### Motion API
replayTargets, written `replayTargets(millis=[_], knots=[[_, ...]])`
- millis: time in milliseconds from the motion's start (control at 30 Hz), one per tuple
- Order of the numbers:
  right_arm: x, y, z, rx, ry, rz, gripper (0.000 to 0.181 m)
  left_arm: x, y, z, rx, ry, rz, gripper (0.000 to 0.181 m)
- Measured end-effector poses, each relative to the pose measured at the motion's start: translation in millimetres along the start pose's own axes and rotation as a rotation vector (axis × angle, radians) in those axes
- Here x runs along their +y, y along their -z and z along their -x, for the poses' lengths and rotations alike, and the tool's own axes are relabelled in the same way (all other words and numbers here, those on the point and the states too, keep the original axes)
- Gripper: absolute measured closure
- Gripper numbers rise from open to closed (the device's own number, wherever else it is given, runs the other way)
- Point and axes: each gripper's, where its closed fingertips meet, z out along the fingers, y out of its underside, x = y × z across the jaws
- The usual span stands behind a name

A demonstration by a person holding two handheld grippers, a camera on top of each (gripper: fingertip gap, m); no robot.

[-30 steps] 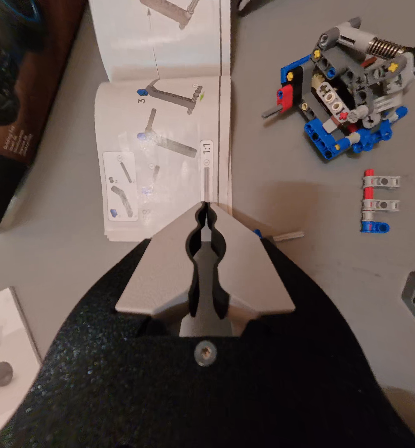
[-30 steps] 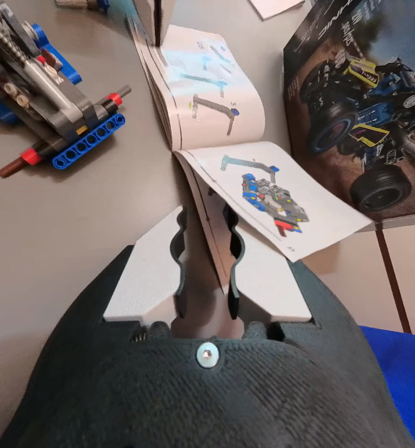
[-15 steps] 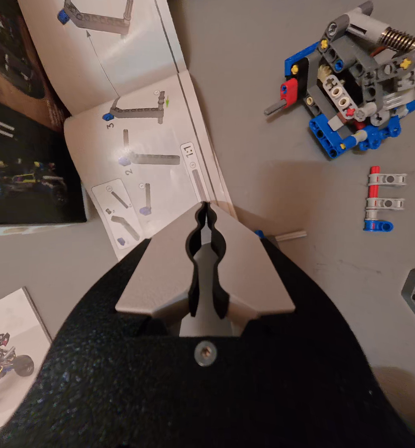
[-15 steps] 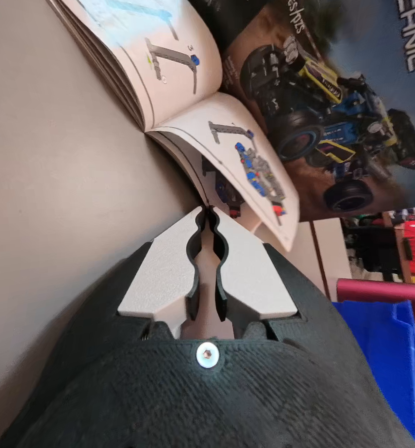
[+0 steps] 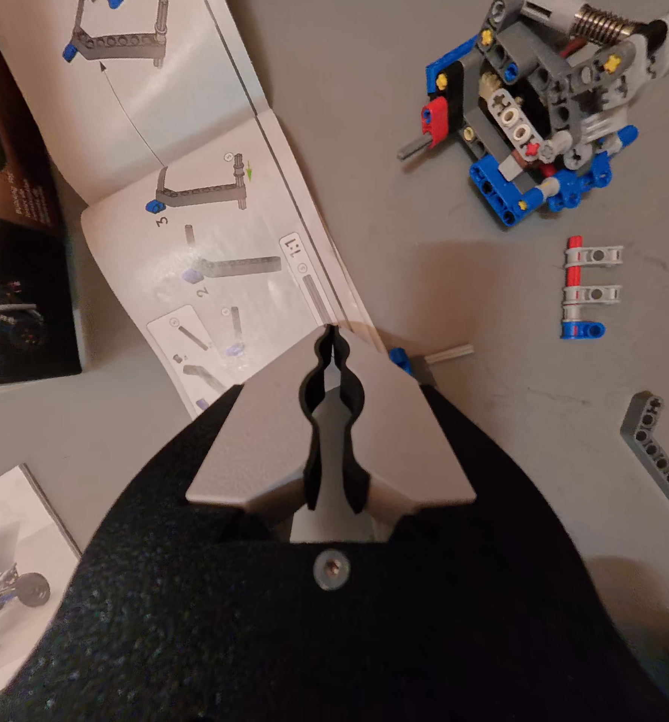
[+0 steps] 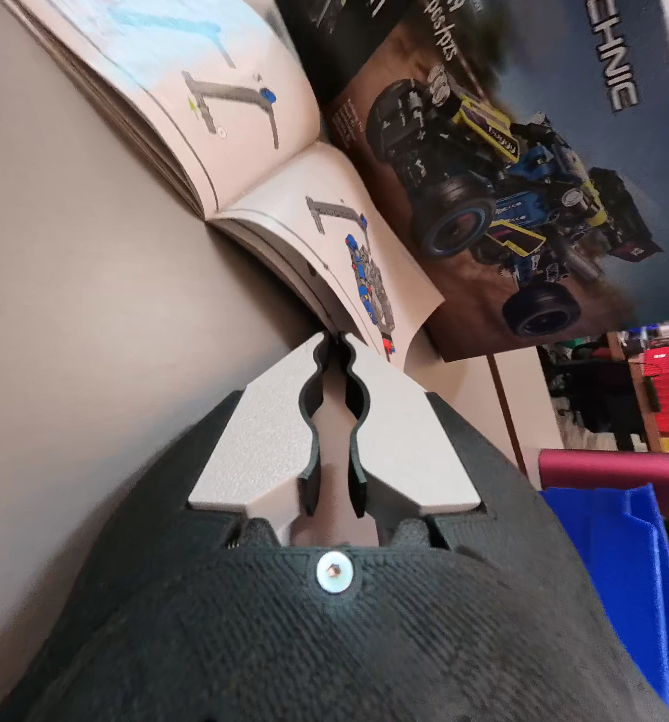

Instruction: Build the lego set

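The open instruction booklet lies on the grey table, turned at an angle. My left gripper is shut with its tips at the booklet's near edge by the spine. My right gripper is shut on the edge of the booklet's lower pages. The partly built grey, blue and red model stands at the far right. A red axle with grey connectors and a dark grey bent beam lie loose to the right. A blue piece with a pale axle lies beside my left fingers.
The set's box lies left of the booklet; it also shows in the right wrist view, behind the pages. A leaflet lies at the near left. Past the table edge are a blue bin and a dark red bar. The left gripper's tips are roughly 20 cm from the right gripper's.
My right gripper closed on the booklet's pages and swung them. The booklet turned on the table about my left gripper's tips. The left gripper and the model stayed put.
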Motion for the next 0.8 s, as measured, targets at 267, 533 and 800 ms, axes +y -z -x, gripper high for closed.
replayTargets(millis=[267, 533, 800], knots=[[7.0, 11.6, 15.2, -0.094, 0.167, 0.112, 0.180, 16.3, 10.5, -15.2, 0.088, -0.044, 0.057, 0.181], [-10.6, 4.9, 16.3, -0.106, 0.017, 0.000, 0.181, 20.2, 12.9, -17.3, 0.112, -0.063, 0.079, 0.181], [-24.2, 2.6, 22.3, -0.218, -0.008, -0.077, 0.155, 24.7, 15.9, -17.4, 0.117, -0.049, 0.059, 0.181]])
